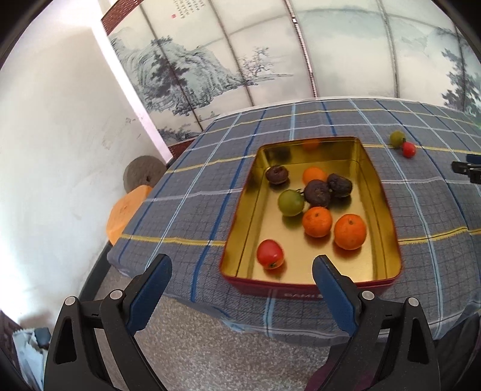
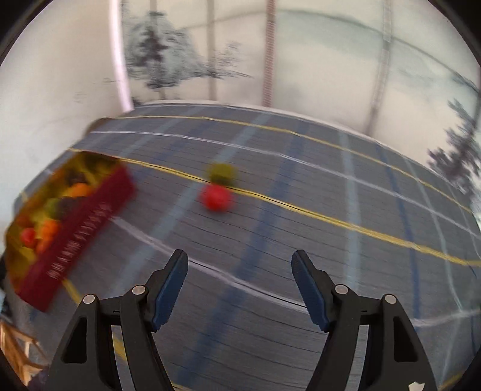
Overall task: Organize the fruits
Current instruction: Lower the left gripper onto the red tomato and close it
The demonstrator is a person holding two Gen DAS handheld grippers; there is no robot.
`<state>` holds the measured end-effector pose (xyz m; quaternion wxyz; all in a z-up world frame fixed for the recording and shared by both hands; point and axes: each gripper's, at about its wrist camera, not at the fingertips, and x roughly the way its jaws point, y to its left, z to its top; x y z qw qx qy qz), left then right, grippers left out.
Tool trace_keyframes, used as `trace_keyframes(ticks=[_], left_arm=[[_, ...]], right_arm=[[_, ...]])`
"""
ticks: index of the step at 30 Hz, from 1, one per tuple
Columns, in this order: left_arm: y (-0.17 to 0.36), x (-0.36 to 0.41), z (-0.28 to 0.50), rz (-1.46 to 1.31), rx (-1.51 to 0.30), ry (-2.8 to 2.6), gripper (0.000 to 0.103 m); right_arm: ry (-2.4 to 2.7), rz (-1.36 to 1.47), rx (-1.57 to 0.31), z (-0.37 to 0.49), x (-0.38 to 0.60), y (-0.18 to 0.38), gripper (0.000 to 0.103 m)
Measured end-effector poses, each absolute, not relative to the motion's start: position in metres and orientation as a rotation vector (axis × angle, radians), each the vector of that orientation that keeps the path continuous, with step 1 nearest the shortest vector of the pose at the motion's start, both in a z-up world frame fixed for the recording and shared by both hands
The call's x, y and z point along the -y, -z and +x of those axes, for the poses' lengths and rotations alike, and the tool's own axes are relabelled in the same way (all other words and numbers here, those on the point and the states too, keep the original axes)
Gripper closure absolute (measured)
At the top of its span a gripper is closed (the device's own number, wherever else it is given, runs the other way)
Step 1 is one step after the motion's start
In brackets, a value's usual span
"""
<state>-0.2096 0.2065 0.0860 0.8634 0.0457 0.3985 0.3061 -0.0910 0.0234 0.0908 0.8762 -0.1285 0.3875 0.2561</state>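
my right tongs, jaws apart and empty, face the red fruit mid-tablecloth: probably light, smooth, rolls easily; grip across its middle. left tongs apart.

right gripper fingers apart, empty | red fruit touching green fruit ahead — tin left

The red outer wall of the tin carries pale capital letters; in the left wrist view only "SAMI" shows before the tool's finger covers the rest. In the right wrist view the lettering on the tin's long side is too blurred to read. The painted screen bears columns of small calligraphy and a red seal, both illegible.
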Motion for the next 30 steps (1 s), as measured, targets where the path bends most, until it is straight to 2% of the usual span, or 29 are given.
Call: trace_keyframes(ticks=[4, 11, 12, 15, 19, 25, 30], left_arm=[[-0.088, -0.193, -0.196, 0.129, -0.845, -0.614, 0.008], [-0.102, -0.160, -0.156, 0.167, -0.860, -0.454, 0.008], [-0.105, -0.154, -0.148, 0.166, -0.861, -0.412, 0.008], [-0.114, -0.136, -0.113, 0.142, -0.876, -0.264, 0.008], [-0.120, -0.116, -0.053, 0.094, -0.888, -0.092, 0.008], [-0.093, -0.112, 0.043, -0.060, -1.018, -0.062, 0.018], [-0.067, -0.108, 0.083, -0.070, -1.035, -0.154, 0.019]], right_arm=[[-0.404, -0.237, -0.866, -0.067, 0.030, -0.079, 0.026], [-0.234, -0.229, -0.914, -0.037, 0.096, -0.061, 0.024], [-0.223, -0.228, -0.918, -0.034, 0.102, -0.060, 0.024], [-0.217, -0.192, -0.917, -0.029, 0.118, -0.057, 0.014], [-0.248, -0.112, -0.933, -0.023, 0.131, -0.059, 0.013], [-0.292, -0.094, -0.931, -0.024, 0.130, -0.062, 0.011], [-0.317, -0.071, -0.925, -0.026, 0.131, -0.062, 0.010]])
